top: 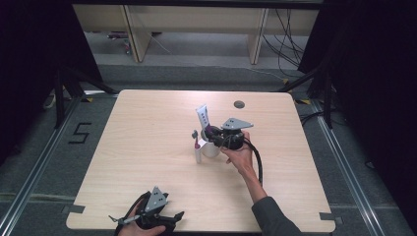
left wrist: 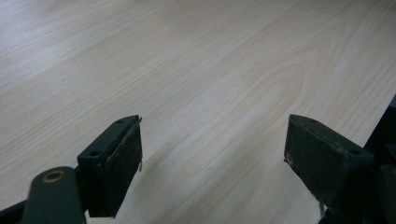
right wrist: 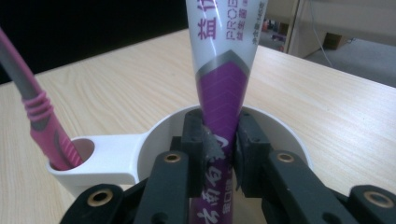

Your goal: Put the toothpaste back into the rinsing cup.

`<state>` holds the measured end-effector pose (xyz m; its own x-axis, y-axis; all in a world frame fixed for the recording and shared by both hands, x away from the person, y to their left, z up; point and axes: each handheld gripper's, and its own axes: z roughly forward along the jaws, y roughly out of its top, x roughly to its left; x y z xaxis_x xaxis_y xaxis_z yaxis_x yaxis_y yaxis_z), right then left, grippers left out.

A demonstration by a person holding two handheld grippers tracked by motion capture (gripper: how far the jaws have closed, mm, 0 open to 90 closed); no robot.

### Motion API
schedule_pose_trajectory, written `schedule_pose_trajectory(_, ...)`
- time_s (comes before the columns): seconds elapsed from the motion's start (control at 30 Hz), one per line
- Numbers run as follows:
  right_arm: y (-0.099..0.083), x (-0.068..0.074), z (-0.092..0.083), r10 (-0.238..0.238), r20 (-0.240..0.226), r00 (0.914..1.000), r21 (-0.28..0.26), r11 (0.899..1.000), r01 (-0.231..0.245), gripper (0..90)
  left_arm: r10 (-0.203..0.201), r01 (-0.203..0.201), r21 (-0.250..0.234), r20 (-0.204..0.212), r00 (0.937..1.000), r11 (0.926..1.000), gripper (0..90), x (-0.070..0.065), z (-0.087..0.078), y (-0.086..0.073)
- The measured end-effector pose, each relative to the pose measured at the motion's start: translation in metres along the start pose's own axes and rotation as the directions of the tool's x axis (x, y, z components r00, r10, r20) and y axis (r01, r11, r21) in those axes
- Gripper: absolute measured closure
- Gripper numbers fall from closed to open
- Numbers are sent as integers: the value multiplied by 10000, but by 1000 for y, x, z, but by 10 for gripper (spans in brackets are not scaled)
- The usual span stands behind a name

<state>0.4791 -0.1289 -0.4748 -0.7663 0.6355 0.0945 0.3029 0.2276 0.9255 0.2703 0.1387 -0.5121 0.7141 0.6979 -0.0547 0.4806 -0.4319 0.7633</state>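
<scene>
The jaws of the right gripper [right wrist: 220, 154] are pinched on a purple and white toothpaste tube [right wrist: 223, 88]. The tube is held upright, with its low end inside a white cup [right wrist: 140, 151]. The cup is seen near the middle of the bench [top: 147, 147]. A pink toothbrush [right wrist: 39, 116] is stood in a small round hole at the left side of the cup.

It is judged that the tube is being put into the cup, or taken out; which one cannot be told. If it is being put in, the jaws must next be spread and lifted straight up, so the cup is not tipped.

On the tube, "PROB" can be read, with some Chinese signs beside it. A "5" [top: 78, 132] is marked on the floor at the left.

The jaws of the left gripper [left wrist: 212, 163] are spread wide over bare wood at the near edge, and nothing is held.
</scene>
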Motion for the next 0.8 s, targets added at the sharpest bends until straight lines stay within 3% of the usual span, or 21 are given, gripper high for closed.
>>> schedule_pose_trajectory(0.07, 0, -2, -1, 285, -107, 9995, -71, 9996, -285, 749, 17, -17, 20, 1, 10000, 10000, 189, 0, 0, 0)
schedule_pose_trajectory(0.17, 2, -5, -6, 64, -3, 10000, -225, 9997, -64, 719, 9, -9, 18, 36, 10000, 10000, 189, 0, 0, 0)
schedule_pose_trajectory(0.2, 3, -4, -7, 275, -56, 9996, -146, 9995, -276, 712, -1, 1, 39, 31, 10000, 10000, 189, -1, 0, 0)
schedule_pose_trajectory(0.33, 6, -5, -14, 343, -117, 9993, -273, 9990, -346, 663, -10, 10, 52, 26, 10000, 10000, 189, -1, 0, 0)
schedule_pose_trajectory(0.37, 8, -5, -17, 349, 53, 9994, -290, 9990, -347, 627, 11, -11, 52, 39, 10000, 10000, 189, -1, 0, 0)
schedule_pose_trajectory(0.4, 8, -5, -17, 349, 53, 9994, -290, 9990, -347, 627, -79, 80, -96, 73, 9999, 9999, 189, -2, 1, -1)
schedule_pose_trajectory(0.6, 14, -6, -29, 483, 78, 9988, -193, 9987, -482, 585, 64, -63, 94, -47, 10000, 9999, 189, 0, 0, 0)
schedule_pose_trajectory(0.63, 14, -7, -31, 386, 189, 9991, -176, 9991, -383, 577, 16, -16, 54, -7, 10000, 10000, 189, -1, 0, 0)
schedule_pose_trajectory(0.67, 15, -9, -32, 196, 4, 9998, -168, 9997, -196, 566, 18, -18, 56, -17, 10000, 10000, 189, -1, 0, 0)
schedule_pose_trajectory(0.7, 15, -6, -35, 593, 93, 9982, -40, 9982, -593, 557, 10, -10, 49, -19, 10000, 10000, 189, -1, 0, 0)
schedule_pose_trajectory(0.8, 16, -9, -39, 418, 86, 9991, -35, 9991, -418, 547, 7, -7, 45, -23, 10000, 10000, 189, -1, 0, 0)
